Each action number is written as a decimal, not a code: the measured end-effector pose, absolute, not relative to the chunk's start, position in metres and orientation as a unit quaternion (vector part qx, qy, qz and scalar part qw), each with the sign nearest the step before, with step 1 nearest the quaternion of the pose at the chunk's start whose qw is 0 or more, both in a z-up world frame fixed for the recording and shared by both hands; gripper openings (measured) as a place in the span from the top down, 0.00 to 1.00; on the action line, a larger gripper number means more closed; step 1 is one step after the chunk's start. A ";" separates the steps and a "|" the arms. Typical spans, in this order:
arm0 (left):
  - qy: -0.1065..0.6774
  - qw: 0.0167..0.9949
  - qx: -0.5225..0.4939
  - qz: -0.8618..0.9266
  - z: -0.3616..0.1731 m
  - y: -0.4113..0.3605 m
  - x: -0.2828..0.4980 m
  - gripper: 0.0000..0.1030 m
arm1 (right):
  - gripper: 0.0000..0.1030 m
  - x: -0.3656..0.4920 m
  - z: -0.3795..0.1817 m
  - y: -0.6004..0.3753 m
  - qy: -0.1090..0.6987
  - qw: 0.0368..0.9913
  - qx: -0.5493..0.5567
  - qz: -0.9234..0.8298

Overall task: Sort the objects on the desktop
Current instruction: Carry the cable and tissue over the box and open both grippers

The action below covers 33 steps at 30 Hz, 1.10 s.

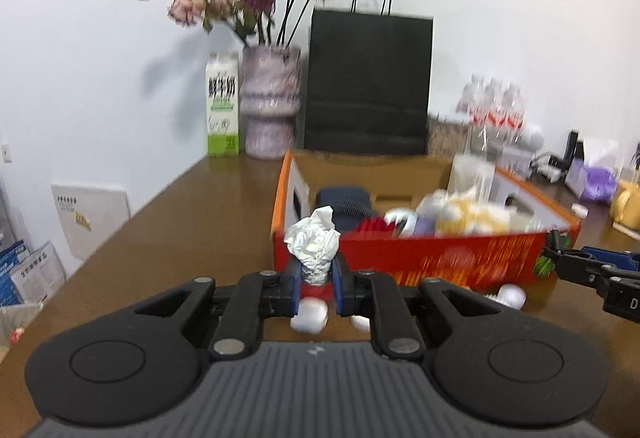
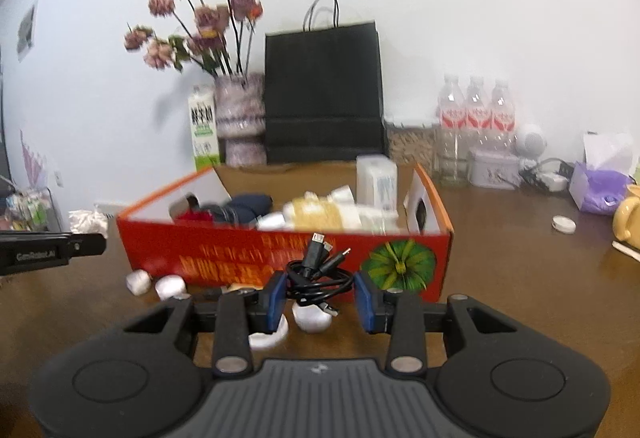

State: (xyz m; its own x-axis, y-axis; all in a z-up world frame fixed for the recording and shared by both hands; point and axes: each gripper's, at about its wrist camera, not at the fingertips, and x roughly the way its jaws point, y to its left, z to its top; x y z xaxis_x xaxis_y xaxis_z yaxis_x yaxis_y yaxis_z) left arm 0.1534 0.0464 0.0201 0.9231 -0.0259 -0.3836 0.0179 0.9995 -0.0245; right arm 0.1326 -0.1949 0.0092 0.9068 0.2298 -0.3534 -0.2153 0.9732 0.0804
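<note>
the left gripper (image 1: pixel 317 280) is pinched tight on a crumpled paper wad (image 1: pixel 313 243), raised near the red box (image 1: pixel 440 258); light, soft, crushable; the right gripper (image 2: pixel 320 296) lightly clasps a coiled black cable (image 2: pixel 318 274); limp, so grip the bundle's middle.

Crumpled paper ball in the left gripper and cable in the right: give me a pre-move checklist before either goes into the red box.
1. Left gripper closed firmly on the crumpled paper ball: ok.
2. Right gripper gripping the coiled black cable: cannot tell; the pads stand wide, the cable sits between them.
3. Red cardboard box open on top: ok.
4. Free space inside the box: not ok on the right, already crowded; the left end looks freer.
5. Grippers apart from each other: ok.
6. Small white pieces on the table beside the box unsorted: not ok.
</note>
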 end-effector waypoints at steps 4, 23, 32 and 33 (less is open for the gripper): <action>0.180 0.983 -0.001 -0.024 0.037 0.030 0.168 0.85 | 0.66 0.147 0.030 -0.192 0.162 0.980 0.023 0.117; 0.205 0.978 -0.040 -0.002 0.032 -0.005 0.312 0.84 | 0.66 0.299 0.036 -0.164 0.185 0.976 0.040 0.103; 0.228 0.973 -0.019 0.013 0.008 -0.003 0.318 0.84 | 0.66 0.304 0.016 -0.159 0.196 0.974 0.018 0.109; 0.227 0.974 -0.015 0.014 0.007 -0.005 0.317 0.84 | 0.66 0.304 0.015 -0.158 0.196 0.975 0.016 0.107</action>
State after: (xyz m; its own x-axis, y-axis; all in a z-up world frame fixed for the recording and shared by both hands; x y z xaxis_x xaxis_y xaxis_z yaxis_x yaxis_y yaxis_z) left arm 0.3168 -0.0050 0.0071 0.8967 0.0204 -0.4422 -0.0340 0.9992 -0.0230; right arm 0.3036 -0.1585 0.0148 0.9003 0.2144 -0.3788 -0.2021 0.9767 0.0725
